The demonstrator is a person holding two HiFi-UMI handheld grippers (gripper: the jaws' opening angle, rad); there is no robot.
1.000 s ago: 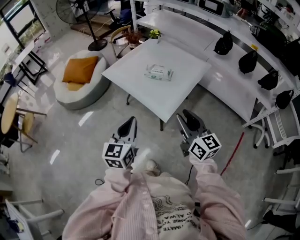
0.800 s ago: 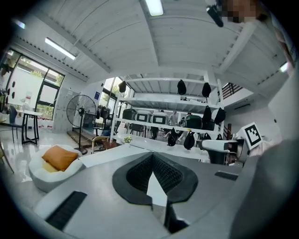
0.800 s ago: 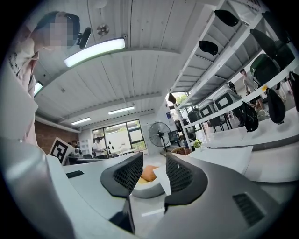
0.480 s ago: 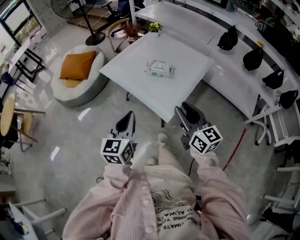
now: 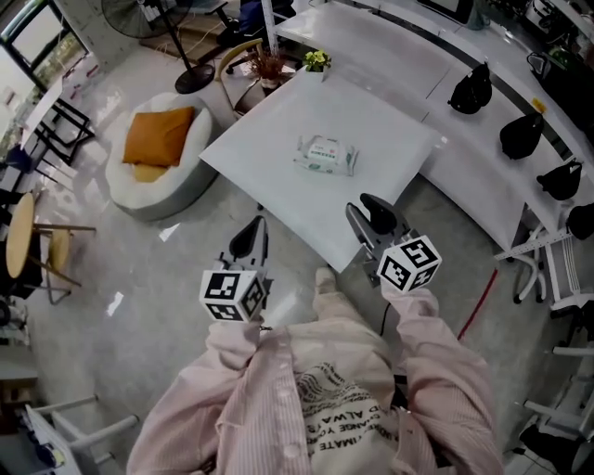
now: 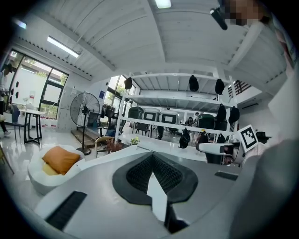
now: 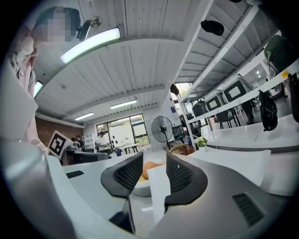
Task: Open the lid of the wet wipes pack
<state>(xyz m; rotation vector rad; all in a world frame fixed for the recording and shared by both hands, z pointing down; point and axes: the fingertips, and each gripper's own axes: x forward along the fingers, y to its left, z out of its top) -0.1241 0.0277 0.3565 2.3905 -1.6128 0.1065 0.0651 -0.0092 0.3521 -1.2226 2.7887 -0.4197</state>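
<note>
The wet wipes pack (image 5: 327,155), white with green print, lies flat near the middle of the square white table (image 5: 278,190), its lid down as far as I can tell. Both grippers are held low in front of the person, short of the pack. My left gripper (image 5: 251,239) hangs over the floor off the table's near left edge; in the left gripper view its pads (image 6: 140,175) meet with nothing between them. My right gripper (image 5: 376,215) is at the table's near corner; its fingers (image 7: 184,175) stand apart and empty. The pack shows in neither gripper view.
A small potted plant (image 5: 317,61) stands on the table's far corner. A white beanbag with an orange cushion (image 5: 158,153) sits on the floor to the left, with a standing fan (image 5: 153,14) and a chair (image 5: 243,60) behind. A long white counter (image 5: 464,158) with black bags runs along the right.
The person has stepped towards the table, so the table and pack sit closer and lower in the head view. The right gripper now reaches the table's near corner. Jaw states are unchanged.
</note>
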